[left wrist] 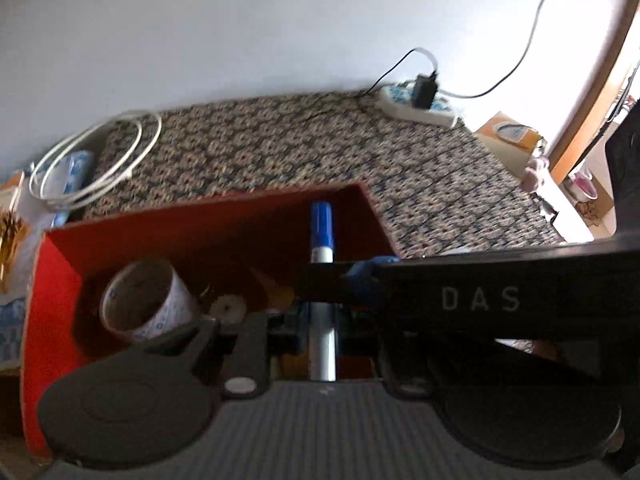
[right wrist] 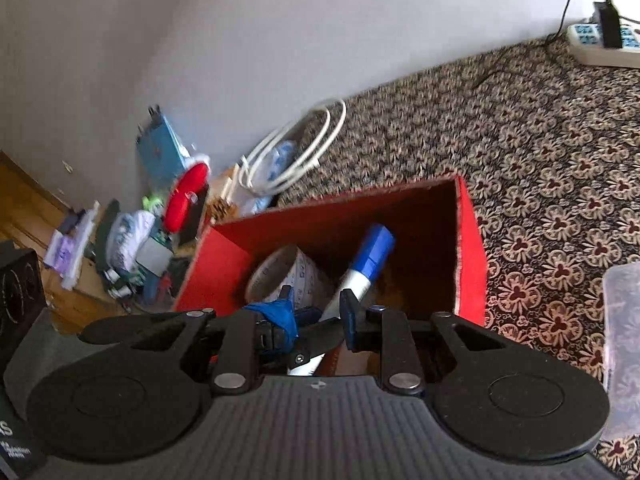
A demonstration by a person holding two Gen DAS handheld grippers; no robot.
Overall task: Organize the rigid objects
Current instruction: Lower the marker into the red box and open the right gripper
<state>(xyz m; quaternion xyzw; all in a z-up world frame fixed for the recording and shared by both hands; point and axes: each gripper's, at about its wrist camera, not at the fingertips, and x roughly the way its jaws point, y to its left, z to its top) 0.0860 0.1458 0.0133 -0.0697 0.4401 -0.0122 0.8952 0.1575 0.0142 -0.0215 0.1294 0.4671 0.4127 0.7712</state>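
Carrying the red box [right wrist: 468,240] between them seems to be the job of both grippers just now: each looks straight down into its open top, and both views are smeared as if in motion. The left gripper [left wrist: 320,328] has its jaws fully shut, apparently on the near rim of the box, though the contact itself is hidden under its frame. The right gripper [right wrist: 316,320] is nearly closed with the box's near edge between its blue-padded fingers [right wrist: 280,316]; whether they truly pinch the edge I cannot tell for sure. A grip on two points of the rim would keep the box level, so nothing spills.

Inside the box, ahead of both grippers, lies a marker [left wrist: 321,232] with a blue cap, leaning toward the far wall, and to its left a printed paper cup [left wrist: 148,300] on its side; smaller bits beside the cup are too blurred to name.

Beyond the box stretches a floral-patterned cloth [right wrist: 560,184] covering the worktop. Far ahead and to the right of the left gripper sits a white power strip [left wrist: 420,108] with a black plug, against a plain pale wall [left wrist: 240,32]. To the left, a coiled white cable [right wrist: 296,152] lies at the cloth's edge, with a heap of clutter [right wrist: 132,248] lower down on a wooden floor.
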